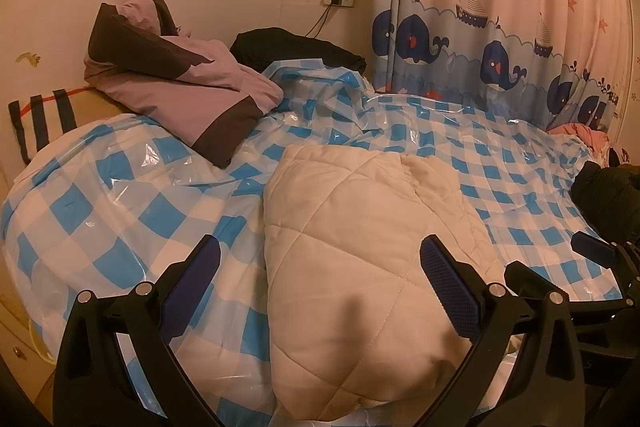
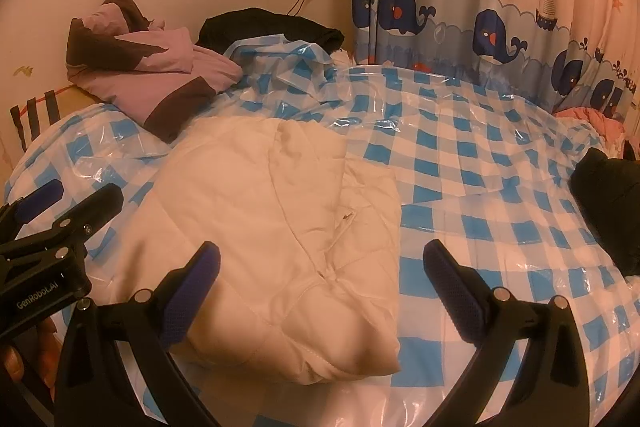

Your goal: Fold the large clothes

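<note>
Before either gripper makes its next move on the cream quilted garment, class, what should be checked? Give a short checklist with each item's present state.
1. Left gripper open and empty: ok.
2. Right gripper open and empty: ok.
3. Cream quilted garment folded into a compact bundle: ok.
4. Bundle lies wholly on the blue checked plastic cover: ok.
5. Purple and brown garment clear of the bundle: ok, apart.
6. Layers inside the bundle lie flat: cannot tell.

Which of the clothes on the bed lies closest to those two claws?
The cream quilted jacket, folded on the blue checked plastic sheet, right before both open grippers. The purple-and-brown garment and the black one lie far back by the wall.
</note>
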The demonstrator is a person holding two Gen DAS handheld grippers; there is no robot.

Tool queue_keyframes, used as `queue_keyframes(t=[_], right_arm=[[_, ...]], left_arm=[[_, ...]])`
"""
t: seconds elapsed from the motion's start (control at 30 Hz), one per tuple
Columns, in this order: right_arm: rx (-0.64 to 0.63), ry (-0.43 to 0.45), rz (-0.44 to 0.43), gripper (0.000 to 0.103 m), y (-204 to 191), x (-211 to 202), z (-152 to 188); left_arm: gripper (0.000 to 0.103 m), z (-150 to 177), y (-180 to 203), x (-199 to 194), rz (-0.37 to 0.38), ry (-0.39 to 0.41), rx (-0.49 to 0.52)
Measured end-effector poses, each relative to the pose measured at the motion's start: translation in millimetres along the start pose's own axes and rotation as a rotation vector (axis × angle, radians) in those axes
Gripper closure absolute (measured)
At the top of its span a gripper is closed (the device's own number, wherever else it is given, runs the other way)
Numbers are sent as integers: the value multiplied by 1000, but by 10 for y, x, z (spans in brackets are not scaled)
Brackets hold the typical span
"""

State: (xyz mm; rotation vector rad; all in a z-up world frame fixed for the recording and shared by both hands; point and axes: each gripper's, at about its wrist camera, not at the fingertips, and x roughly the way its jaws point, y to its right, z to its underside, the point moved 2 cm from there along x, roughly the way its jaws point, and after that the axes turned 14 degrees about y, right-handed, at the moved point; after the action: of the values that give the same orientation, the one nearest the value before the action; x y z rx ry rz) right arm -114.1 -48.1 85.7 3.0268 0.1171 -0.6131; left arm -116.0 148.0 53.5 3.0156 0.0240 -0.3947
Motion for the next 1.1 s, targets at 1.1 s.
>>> queue_keyframes(t=[1.1], right_arm=[[0,6,3,5,-10,-9,-27]], left_arm=[[7,1,-4,-4,1,-2,0]])
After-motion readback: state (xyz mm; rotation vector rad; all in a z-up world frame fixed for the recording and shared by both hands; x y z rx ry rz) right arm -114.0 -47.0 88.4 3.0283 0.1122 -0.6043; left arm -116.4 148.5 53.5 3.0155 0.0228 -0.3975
